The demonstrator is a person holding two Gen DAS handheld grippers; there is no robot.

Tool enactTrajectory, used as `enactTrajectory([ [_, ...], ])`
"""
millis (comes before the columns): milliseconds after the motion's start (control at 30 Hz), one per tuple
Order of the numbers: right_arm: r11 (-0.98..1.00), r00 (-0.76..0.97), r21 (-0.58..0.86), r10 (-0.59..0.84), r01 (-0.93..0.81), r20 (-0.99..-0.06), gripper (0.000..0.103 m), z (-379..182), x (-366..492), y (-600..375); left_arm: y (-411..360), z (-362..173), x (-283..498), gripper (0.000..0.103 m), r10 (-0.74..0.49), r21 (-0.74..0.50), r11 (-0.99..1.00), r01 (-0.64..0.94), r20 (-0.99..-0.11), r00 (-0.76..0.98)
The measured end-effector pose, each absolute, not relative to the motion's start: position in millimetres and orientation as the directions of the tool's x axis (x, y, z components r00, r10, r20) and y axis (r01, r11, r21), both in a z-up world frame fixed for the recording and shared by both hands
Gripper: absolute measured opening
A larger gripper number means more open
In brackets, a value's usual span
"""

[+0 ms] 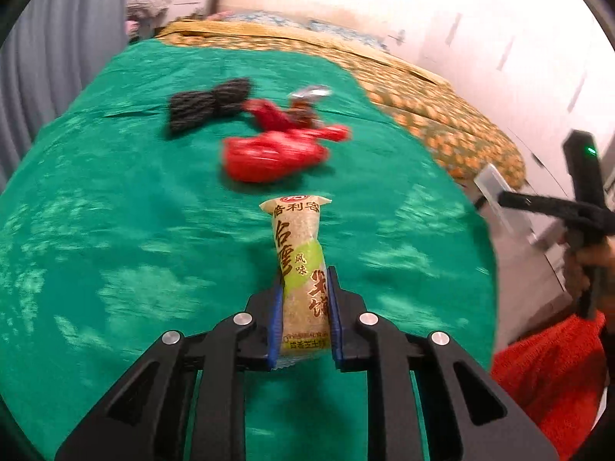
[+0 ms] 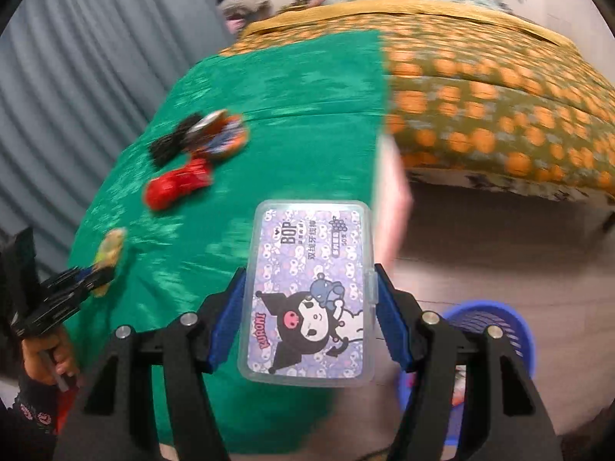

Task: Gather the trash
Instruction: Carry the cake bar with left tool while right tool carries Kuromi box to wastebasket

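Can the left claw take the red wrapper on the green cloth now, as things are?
Probably not: the left claw is shut on the rice snack packet. The path to the red wrapper looks free, but the packet must go first.

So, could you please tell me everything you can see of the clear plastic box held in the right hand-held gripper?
The clear plastic box is a flat, rounded-corner rectangular case, translucent, with a purple cartoon-character label printed "BOP" and a small latch tab on its right edge. It looks closed. The right hand-held gripper clamps it by its two long sides between blue pads, label facing the camera. It is lifted, past the edge of the green cloth, with a blue basket lower right.
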State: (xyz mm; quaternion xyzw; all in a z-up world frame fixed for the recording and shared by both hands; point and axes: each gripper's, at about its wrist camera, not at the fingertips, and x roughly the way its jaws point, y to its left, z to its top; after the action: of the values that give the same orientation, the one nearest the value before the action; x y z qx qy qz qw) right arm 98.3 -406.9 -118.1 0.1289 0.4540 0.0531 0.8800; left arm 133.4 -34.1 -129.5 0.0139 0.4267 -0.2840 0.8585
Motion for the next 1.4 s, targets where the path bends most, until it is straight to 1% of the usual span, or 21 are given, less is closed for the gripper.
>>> enactTrajectory([
  [67,0.964,0.579,0.258,0.174,0.064,-0.796,0.062,-119,89,-434,-55,-126,123,0.019,-0.498,-0.219,0.814,0.537,-0.738,0.454],
  [200,0.963,0.575,0.235,0.12,0.129,-0.809,0.062,-125,72,-473,-100,-113,106,0.019,-0.57,-0.26,0.751,0.607,-0.719,0.398],
  [300,0.951,0.572,0.241,0.091,0.192,-0.815,0.062,-139,59,-503,-148,-105,93,0.019,-0.636,-0.315,0.677,0.665,-0.706,0.313],
  [367,0.932,0.565,0.271,0.094,0.239,-0.819,0.062,-150,51,-522,-178,-102,83,0.019,-0.662,-0.335,0.633,0.698,-0.702,0.263],
  [433,0.914,0.547,0.291,0.095,0.284,-0.832,0.062,-162,44,-538,-211,-101,72,0.019,-0.674,-0.335,0.591,0.734,-0.705,0.221],
  [567,0.903,0.516,0.262,0.053,0.342,-0.855,0.062,-177,32,-563,-275,-114,57,0.019,-0.686,-0.368,0.531,0.763,-0.715,0.133],
  [733,0.871,0.484,0.275,0.05,0.407,-0.874,0.062,-196,17,-589,-342,-151,55,0.019,-0.654,-0.402,0.546,0.735,-0.753,0.074],
  [900,0.856,0.463,0.278,0.053,0.435,-0.885,0.062,-208,12,-601,-391,-189,58,0.019,-0.61,-0.375,0.56,0.739,-0.79,0.061],
  [1100,0.852,0.444,0.277,0.058,0.445,-0.894,0.062,-215,15,-606,-418,-226,61,0.019,-0.576,-0.378,0.576,0.725,-0.817,0.031],
  [1333,0.849,0.442,0.276,0.057,0.45,-0.895,0.063,-217,18,-608,-435,-249,61,0.02,-0.541,-0.334,0.575,0.747,-0.84,0.041],
  [1367,0.847,0.446,0.278,0.055,0.452,-0.894,0.063,-217,18,-609,-436,-251,61,0.022,-0.539,-0.332,0.574,0.749,-0.841,0.041],
  [1400,0.84,0.455,0.287,0.054,0.461,-0.889,0.072,-217,18,-611,-436,-254,61,0.026,-0.537,-0.328,0.574,0.75,-0.843,0.042],
])
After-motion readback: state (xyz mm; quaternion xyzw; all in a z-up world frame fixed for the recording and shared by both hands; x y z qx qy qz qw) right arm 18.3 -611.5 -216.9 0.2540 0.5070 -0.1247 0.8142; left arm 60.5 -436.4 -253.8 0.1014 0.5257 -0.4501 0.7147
